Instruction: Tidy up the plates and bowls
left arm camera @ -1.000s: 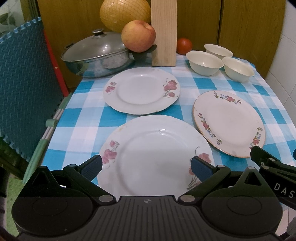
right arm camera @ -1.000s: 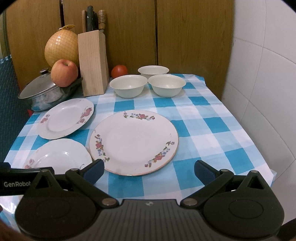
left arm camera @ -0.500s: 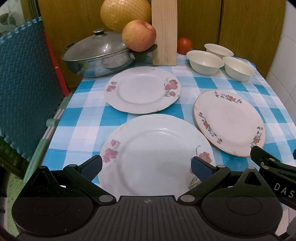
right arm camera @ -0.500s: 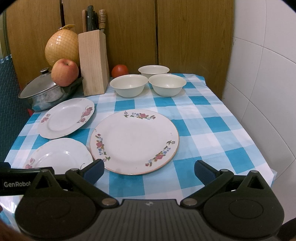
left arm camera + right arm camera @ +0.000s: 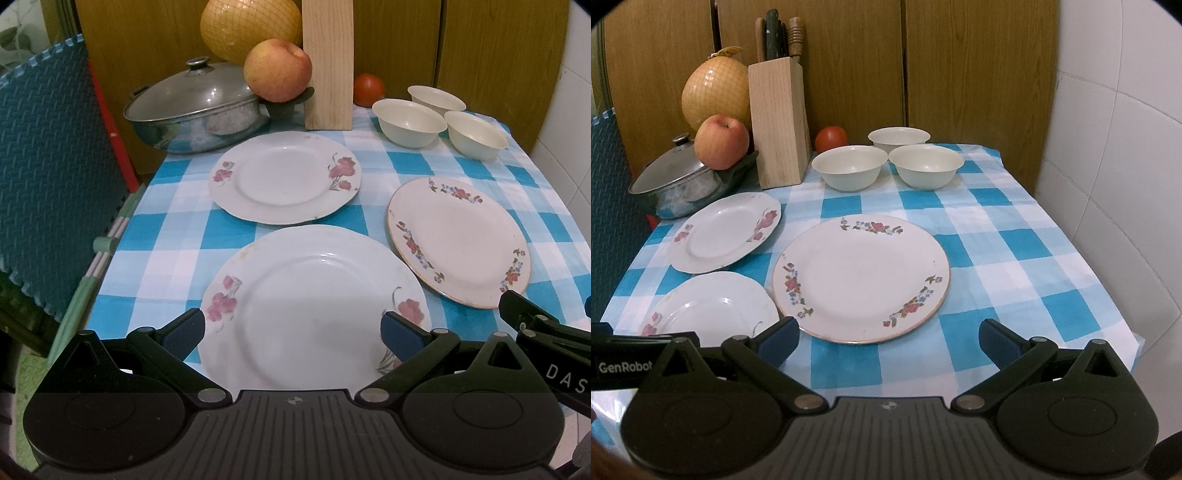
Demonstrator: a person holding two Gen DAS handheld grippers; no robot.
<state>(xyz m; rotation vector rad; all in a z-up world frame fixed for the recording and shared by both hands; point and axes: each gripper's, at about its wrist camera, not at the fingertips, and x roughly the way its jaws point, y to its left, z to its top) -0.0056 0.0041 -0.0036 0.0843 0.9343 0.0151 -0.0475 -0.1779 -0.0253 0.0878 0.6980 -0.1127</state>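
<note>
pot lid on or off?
On. The glass lid sits flat on the steel pot, knob up; an apple rests by its handle.

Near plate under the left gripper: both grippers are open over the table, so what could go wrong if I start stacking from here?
1. The near plate lies flat on the cloth; fingers may slide over its rim or drag the checked tablecloth.
2. The gold-rimmed plate sits close beside it, so lifting could clip it.
3. The right gripper works close to the left gripper, and they may collide.

Bare checked cloth [image 5: 1015, 266] right of the plates; bowls [image 5: 849, 168], knife block [image 5: 779, 122] (rear) crowding the back.
</note>
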